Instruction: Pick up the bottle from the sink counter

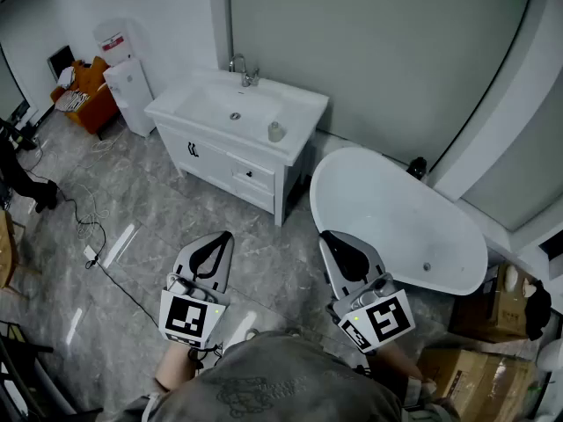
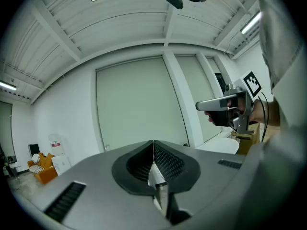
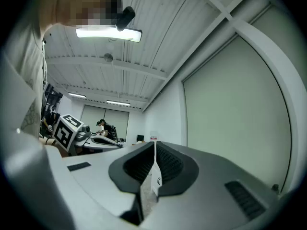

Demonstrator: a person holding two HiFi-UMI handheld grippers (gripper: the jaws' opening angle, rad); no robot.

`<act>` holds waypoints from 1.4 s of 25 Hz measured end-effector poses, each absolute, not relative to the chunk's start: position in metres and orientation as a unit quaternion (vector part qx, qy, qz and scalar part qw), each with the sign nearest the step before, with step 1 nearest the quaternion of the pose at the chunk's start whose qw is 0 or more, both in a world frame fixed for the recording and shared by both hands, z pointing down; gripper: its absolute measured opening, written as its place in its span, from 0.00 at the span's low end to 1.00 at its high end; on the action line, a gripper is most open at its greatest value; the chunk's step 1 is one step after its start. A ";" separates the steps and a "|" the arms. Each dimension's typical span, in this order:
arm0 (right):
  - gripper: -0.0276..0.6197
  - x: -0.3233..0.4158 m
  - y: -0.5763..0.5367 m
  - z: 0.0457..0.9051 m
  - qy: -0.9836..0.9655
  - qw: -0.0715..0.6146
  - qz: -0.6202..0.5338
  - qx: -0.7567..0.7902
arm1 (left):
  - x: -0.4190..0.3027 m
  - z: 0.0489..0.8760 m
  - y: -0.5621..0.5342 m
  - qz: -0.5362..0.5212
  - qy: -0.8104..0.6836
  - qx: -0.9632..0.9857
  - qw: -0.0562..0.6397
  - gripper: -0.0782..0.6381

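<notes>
bottle [image 1: 275,131]: small and pale, standing upright on the right-hand part of the counter [image 1: 303,111], just beside the basin and near the front edge; nothing touches it.

left gripper [image 1: 225,236]: held low by the person's body, well apart from the bottle; in its own view [image 2: 153,146] the jaws are pressed together with nothing between them.

right gripper [image 1: 328,236]: also low and far from the bottle, jaws together and empty in its own view [image 3: 155,146].

step in hand: the approach has not begun, by my reading; both grippers are far short of the counter.

how to do it well: the right gripper looks like the nearer side for the bottle. Spread its jaws before it arrives, come in level from the front, set the pads on either side of the body below the cap, then close and lift straight up. A shove from closed jaws could tip so small a bottle into the basin.

basin [image 1: 211,104]: shows only its drain, with the tap [image 1: 241,67] behind.

bathtub [image 1: 352,172]: right of the cabinet; only a drain fitting shows inside.

cardboard boxes [image 1: 493,310]: at the far right; contents cannot be made out.
</notes>
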State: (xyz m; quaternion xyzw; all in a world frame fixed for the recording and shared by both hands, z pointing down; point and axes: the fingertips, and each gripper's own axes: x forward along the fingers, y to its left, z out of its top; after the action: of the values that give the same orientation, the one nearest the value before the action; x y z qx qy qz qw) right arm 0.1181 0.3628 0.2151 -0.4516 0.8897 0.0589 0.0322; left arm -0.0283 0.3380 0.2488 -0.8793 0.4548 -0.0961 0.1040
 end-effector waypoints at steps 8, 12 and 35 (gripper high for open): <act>0.09 0.100 0.359 0.219 0.892 0.050 0.037 -0.449 | -0.039 0.254 0.337 -0.098 0.448 -0.884 0.089 0.13; 0.09 0.093 0.357 0.220 0.890 0.042 0.041 -0.452 | -0.047 0.253 0.334 -0.095 0.446 -0.885 0.093 0.13; 0.10 0.028 0.342 0.237 0.873 0.018 0.039 -0.486 | -0.108 0.260 0.314 -0.072 0.429 -0.897 0.084 0.13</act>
State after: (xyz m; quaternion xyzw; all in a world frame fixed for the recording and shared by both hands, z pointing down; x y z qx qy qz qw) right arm 0.0275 0.3417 0.2369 -0.4860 0.8729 0.0395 0.0184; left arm -0.1080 0.3143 0.2599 -0.8966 0.4288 -0.0718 0.0838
